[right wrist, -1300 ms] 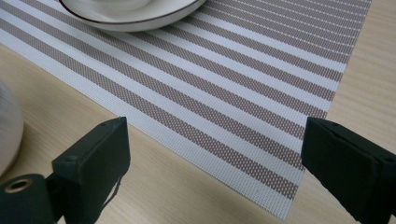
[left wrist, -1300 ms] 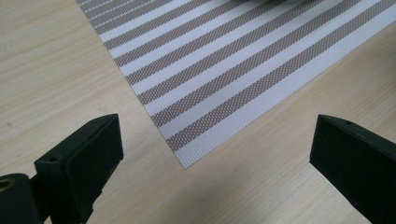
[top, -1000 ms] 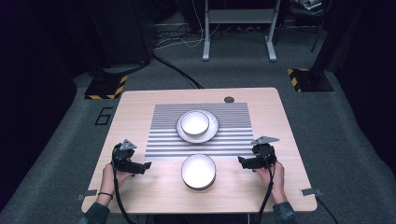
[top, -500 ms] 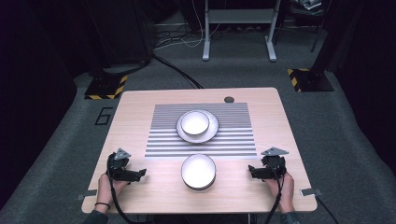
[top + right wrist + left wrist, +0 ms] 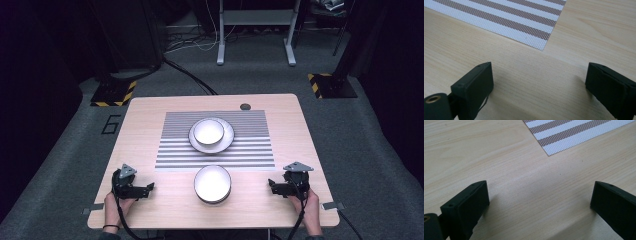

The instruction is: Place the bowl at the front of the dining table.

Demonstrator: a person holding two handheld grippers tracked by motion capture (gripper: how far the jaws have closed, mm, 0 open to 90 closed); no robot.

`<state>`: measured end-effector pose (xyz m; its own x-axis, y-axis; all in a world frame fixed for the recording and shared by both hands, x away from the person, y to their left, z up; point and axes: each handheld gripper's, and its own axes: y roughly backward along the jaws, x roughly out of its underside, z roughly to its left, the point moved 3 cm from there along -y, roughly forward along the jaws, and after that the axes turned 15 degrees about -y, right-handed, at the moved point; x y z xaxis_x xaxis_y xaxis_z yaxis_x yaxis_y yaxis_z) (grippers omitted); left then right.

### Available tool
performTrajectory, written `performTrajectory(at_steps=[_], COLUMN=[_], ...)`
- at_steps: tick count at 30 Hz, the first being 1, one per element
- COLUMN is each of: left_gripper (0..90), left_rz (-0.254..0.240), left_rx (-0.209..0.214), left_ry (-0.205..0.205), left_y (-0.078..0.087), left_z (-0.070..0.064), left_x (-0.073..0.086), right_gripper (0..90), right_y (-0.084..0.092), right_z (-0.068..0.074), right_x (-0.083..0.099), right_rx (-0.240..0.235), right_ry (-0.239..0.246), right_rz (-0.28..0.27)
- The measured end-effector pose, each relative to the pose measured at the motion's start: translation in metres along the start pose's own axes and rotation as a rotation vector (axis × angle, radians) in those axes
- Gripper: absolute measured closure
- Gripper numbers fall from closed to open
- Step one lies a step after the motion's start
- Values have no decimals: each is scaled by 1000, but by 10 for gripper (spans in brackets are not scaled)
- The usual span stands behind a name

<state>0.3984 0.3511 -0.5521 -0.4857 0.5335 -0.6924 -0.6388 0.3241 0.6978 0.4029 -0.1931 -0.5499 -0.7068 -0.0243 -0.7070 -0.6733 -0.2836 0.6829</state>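
A white bowl [image 5: 208, 131] sits on a white plate [image 5: 227, 141] in the middle of the striped placemat [image 5: 250, 150]. A second white bowl [image 5: 212, 183] rests on the bare wood just in front of the mat. My left gripper [image 5: 149, 188] lies low at the table's front left, open, with nothing between its jaws. My right gripper [image 5: 271, 186] rests at the front right, also open and empty. In the left gripper view [image 5: 540, 200] and the right gripper view [image 5: 539, 80], the jaws stand wide apart over bare wood, with a mat corner [image 5: 549, 153] [image 5: 543, 47] ahead.
The wooden table [image 5: 145, 130] has a small dark round hole [image 5: 244, 106] near its far edge. Grey carpet surrounds it, with a metal stand [image 5: 255, 20] and cables [image 5: 190, 75] behind. Bare wood lies between each gripper and the near bowl.
Both grippers have moved back toward the table's front edge and lower, away from the mat. The bowls and plate have not moved.
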Motion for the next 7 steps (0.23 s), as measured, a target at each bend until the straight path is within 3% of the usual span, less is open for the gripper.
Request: performTrajectory(at_steps=[7], left_gripper=[16], left_rz=[-4], left_rx=[1], left_ry=[0], left_y=[-1], left_z=[2], left_x=[-1], right_gripper=[42], right_y=[0], right_z=[0], right_x=[0], right_rx=[11], right_ry=[-9], right_rz=[1])
